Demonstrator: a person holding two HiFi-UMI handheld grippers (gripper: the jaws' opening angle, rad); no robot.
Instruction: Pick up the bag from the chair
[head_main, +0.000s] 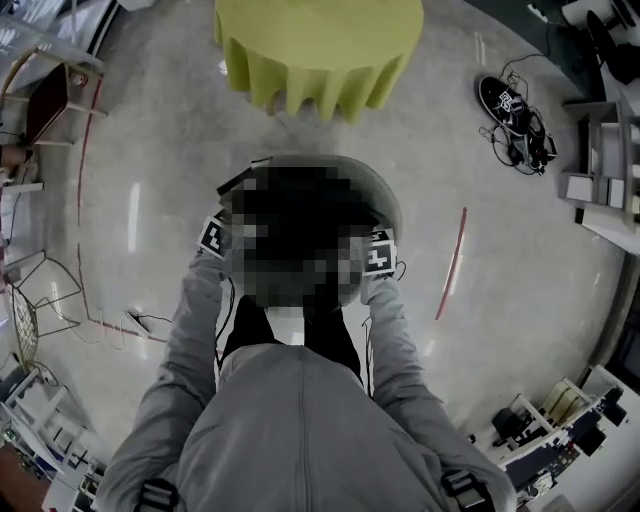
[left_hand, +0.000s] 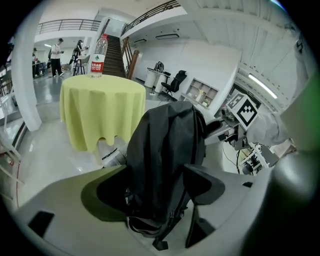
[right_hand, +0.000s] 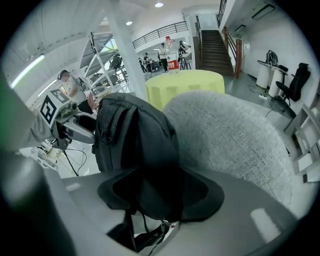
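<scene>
A black backpack (left_hand: 167, 150) stands upright on a grey fuzzy chair (right_hand: 230, 135). My left gripper (left_hand: 155, 187) straddles the bag's lower part, its dark pads (left_hand: 107, 192) wide apart on either side; I see no squeeze in the fabric. My right gripper (right_hand: 160, 192) comes at the bag (right_hand: 135, 145) from the opposite side, jaws wide, with the fabric filling the gap. In the head view a mosaic patch hides the bag. Only the left gripper's marker cube (head_main: 212, 237), the right gripper's marker cube (head_main: 380, 250) and the chair's rim (head_main: 390, 200) show there.
A round table with a yellow cloth (head_main: 320, 45) stands just beyond the chair, a bottle (left_hand: 98, 57) on it. Cables and a black device (head_main: 515, 115) lie on the floor at right. A wire stand (head_main: 40, 295) is at left, shelving (head_main: 600, 170) at far right.
</scene>
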